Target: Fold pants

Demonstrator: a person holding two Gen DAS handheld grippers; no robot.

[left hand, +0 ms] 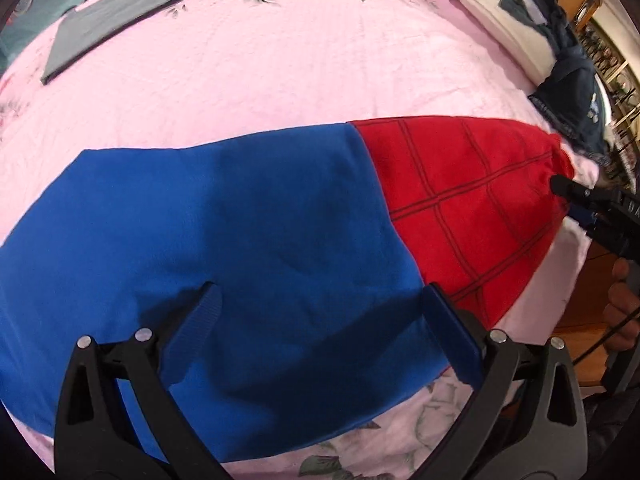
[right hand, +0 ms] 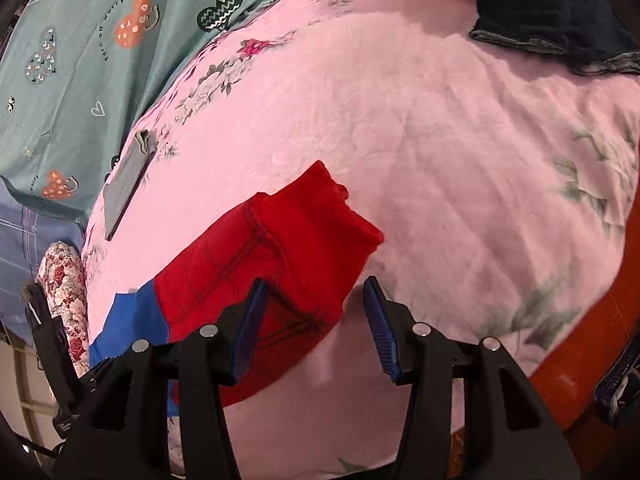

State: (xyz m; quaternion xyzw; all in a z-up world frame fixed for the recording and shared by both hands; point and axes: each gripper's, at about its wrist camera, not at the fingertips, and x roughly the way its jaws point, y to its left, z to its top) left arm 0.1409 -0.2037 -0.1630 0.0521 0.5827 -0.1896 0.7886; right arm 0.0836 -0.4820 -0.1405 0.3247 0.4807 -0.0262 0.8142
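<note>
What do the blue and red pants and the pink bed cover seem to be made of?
The pants look like soft fleece: matte, fuzzy, thick rounded edges, no sheen. The pink bed cover appears to be a quilted cotton-like fabric, matte, with faint stitched patterns and printed flowers. Exact fibres cannot be told.

A pink floral bedspread [left hand: 280,60] covered the bed, with a folded grey garment [left hand: 116,12] lying flat near its far left edge. A dark navy garment [right hand: 552,12] lay crumpled beside a cream pillow [left hand: 480,4]. A teal patterned sheet [right hand: 80,60] lay alongside the bedspread.
</note>
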